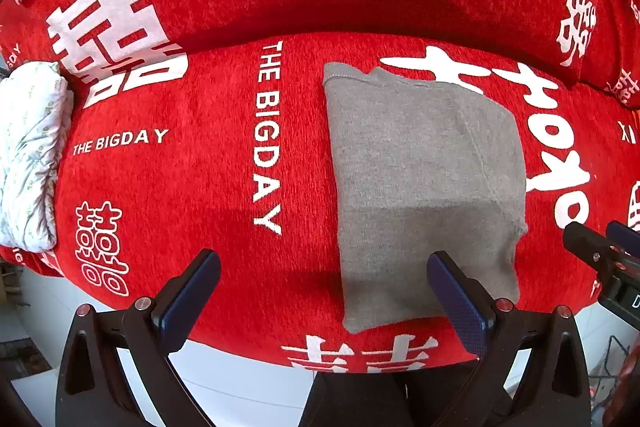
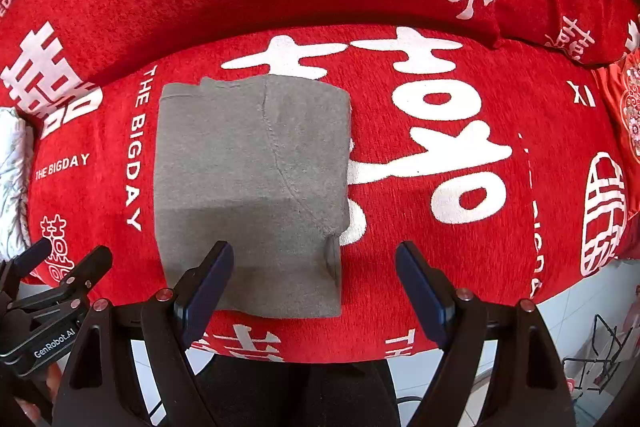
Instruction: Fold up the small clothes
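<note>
Right wrist view: both grippers, right and left, hover with jaws wide and empty; folded gray garment lies just ahead on the sofa. Square its edges before another fold.

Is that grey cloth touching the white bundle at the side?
Apart. The left wrist view shows a broad stretch of red cover between the grey cloth and the white bundle.

Both wrist cameras look forward and down, past their own spread claw fingers, from near the front edge of a red sofa cover. They share the folded grey garment: right of centre in the left view, left of centre in the right view.
</note>
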`<state>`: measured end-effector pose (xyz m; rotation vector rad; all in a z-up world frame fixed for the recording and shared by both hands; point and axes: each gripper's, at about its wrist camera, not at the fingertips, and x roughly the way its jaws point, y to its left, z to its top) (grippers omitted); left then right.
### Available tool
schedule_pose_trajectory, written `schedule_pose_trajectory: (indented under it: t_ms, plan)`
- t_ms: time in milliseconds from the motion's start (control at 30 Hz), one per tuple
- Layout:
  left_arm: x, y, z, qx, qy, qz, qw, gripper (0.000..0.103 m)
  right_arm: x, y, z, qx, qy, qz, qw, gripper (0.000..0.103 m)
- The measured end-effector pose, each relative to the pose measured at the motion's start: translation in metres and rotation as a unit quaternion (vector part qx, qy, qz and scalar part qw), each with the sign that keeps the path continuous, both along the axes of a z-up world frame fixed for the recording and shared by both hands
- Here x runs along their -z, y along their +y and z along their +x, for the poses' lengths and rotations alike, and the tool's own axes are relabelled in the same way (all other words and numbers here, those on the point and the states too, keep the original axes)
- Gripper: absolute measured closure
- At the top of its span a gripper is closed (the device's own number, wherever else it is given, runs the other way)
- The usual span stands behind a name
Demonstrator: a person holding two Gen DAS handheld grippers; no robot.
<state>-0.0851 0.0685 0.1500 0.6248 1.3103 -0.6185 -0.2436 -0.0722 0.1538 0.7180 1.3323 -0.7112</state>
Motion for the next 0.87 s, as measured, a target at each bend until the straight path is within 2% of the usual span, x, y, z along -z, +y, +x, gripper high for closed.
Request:
schedule_pose_trajectory:
  t_ms: [700, 867]
  plan:
    - [-0.001, 0.001, 0.0048, 0.005, -0.008, -0.003, 0.9999, 0.0, 0.0007, 0.0002, 0.0006, 0.001, 0.001, 0.001, 1.0, 0.018]
    - [-0.0031, -0.0006, 0.0018, 0.02, -0.014, -0.006, 0.9997, 0.0, 0.002, 0.0002, -0.0004, 0.004, 0.002, 0.0, 1.0, 0.018]
